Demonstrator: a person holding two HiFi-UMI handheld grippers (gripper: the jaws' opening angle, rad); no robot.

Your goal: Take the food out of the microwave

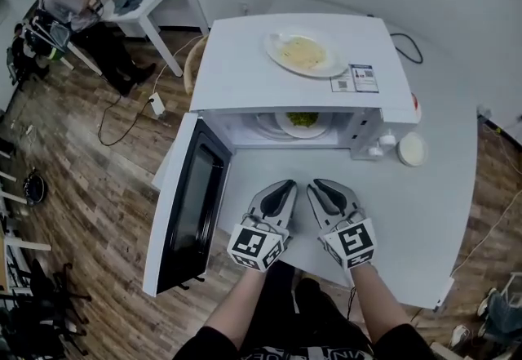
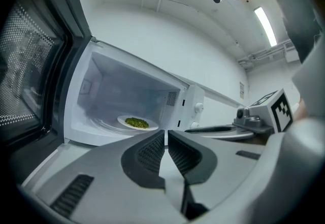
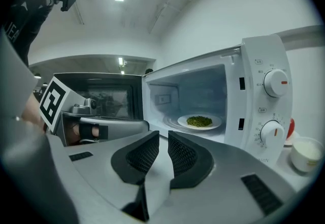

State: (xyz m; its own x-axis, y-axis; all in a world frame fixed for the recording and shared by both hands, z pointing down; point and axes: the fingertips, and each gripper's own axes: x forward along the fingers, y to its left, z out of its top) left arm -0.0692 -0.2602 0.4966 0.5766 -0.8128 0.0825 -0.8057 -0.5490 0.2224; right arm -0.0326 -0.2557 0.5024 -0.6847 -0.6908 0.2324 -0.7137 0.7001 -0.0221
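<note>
**A:** What stands around the two hand-held grippers?

**B:** The microwave (image 1: pixel 302 64) sits ahead of both, on the white bench (image 1: pixel 424 220). Its door (image 1: pixel 192 203) is swung wide open, to the left of the left hand-held gripper (image 1: pixel 287 184). A second plate (image 1: pixel 303 54) with pale food lies on the microwave's roof. A small white cup (image 1: pixel 412 148) stands ahead and to the right of the right hand-held gripper (image 1: pixel 314 184), just beside the knob panel (image 3: pixel 274 106).

**A:** Is anything in the way?

**B:** Only bare bench lies between the tips and the mouth of the cavity.

**A:** And the food?

**B:** The plate of green food (image 1: pixel 303 122) rests flat inside the cavity, straight ahead and well beyond both sets of tips. It is round, so it has no long axis. It faces up, with the greens heaped at its middle.

**A:** How are the jaws?

**B:** The left ones are pressed together and hold nothing. The right ones stand a narrow slit apart, also with nothing between them. The two grippers are side by side, pointing at the opening.
</note>
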